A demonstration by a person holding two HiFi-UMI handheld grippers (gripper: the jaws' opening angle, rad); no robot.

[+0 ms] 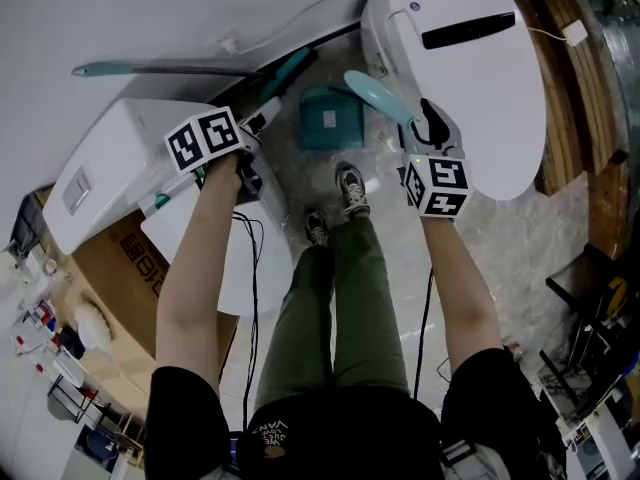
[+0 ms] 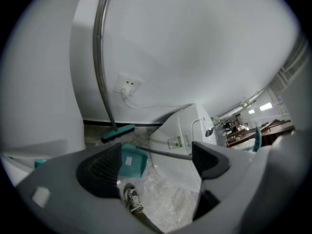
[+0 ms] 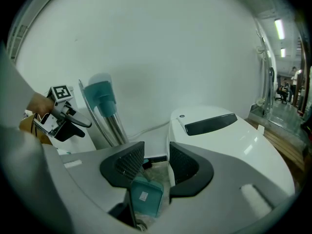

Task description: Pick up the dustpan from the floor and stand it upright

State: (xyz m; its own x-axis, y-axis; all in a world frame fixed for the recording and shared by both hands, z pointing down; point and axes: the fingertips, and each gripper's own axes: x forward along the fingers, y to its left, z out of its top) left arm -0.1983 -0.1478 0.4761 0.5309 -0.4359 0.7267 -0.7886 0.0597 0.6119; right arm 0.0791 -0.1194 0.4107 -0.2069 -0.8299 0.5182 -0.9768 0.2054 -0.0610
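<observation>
Between two white appliances, at twelve o'clock from the person's shoes (image 1: 350,190), the dustpan (image 1: 330,118) sat on the floor (image 1: 520,238). Its pan was a squarish teal plastic box with rounded corners and a matte surface, and a small white label sat at the middle of the face turned upward. A slim grey metal pole (image 2: 165,153) ran from the pan and ended in a smooth, tapered teal grip (image 1: 378,96). The grip pointed toward four o'clock of the pan, at the right gripper (image 3: 156,167). Whether the pan lay flat or was propped up could not be told.

The right gripper's ribbed black pads (image 3: 127,164) stood partly apart with nothing pressed between them. The pan showed through the gap, and the grip rose at ten o'clock, just beside one pad. The left gripper (image 2: 155,162), at nine o'clock of the pan in the head view, had its fingers spread wide and empty.

The floor was glossy, pale marbled stone. The appliance at two o'clock (image 1: 470,88) had a smooth domed lid with a dark slot. The one at nine o'clock (image 1: 110,168) was a plain boxy casing. A broom (image 1: 170,68) with a grey pole and a teal head leaned along the wall at eleven o'clock.
</observation>
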